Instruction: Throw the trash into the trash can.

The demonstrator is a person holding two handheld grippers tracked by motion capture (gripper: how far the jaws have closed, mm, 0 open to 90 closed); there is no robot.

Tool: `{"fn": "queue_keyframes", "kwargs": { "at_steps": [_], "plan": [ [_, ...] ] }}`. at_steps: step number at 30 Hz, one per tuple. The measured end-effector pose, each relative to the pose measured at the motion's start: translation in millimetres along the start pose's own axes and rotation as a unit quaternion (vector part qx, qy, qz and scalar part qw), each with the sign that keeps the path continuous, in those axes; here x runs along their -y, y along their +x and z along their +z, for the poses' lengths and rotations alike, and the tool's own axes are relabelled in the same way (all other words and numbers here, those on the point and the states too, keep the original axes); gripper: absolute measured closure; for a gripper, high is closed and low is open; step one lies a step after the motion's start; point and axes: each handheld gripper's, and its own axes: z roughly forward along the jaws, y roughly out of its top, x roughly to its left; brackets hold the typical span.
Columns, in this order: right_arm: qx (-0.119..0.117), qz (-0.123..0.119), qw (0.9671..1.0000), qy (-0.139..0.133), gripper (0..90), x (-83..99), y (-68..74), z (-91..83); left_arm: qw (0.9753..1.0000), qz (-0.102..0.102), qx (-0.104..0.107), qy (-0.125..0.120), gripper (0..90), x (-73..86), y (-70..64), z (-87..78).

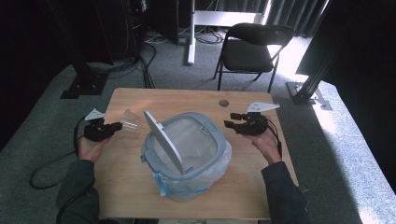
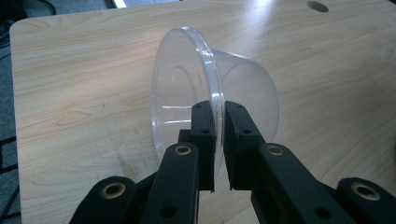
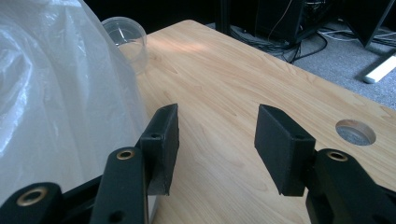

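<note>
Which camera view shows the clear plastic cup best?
The left gripper view: the clear plastic cup is near, its rim pinched by the left tool. The high view and right gripper view show it small and distant.

1 table [image 1: 130, 186]. On it: 1 grey bin [image 1: 212, 158] w/ 1 flap lid [image 1: 161, 140] & 1 plastic liner [image 1: 223, 161]; 1 clear cup [image 1: 130, 123] left of bin. 2 tongs: left [image 1: 114, 127], right [image 1: 231, 120]. 1 chair [image 1: 252, 49] beyond bin.
</note>
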Motion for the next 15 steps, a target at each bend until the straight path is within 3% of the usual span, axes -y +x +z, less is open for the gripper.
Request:
{"fn": "queue_keyframes", "kwargs": {
  "at_steps": [5,15],
  "plan": [
    [0.001,0.001,1.0,0.003,48.9,2.6,-1.0,0.4,0.9998,0.0,0.015,-0.016,83.9,-8.6,-1.6,-4.6],
    [-0.001,0.003,1.0,0.007,48.9,6.1,0.3,2.9,0.9991,0.009,0.024,-0.033,83.9,-26.1,-7.0,-12.8]
  ]
}}
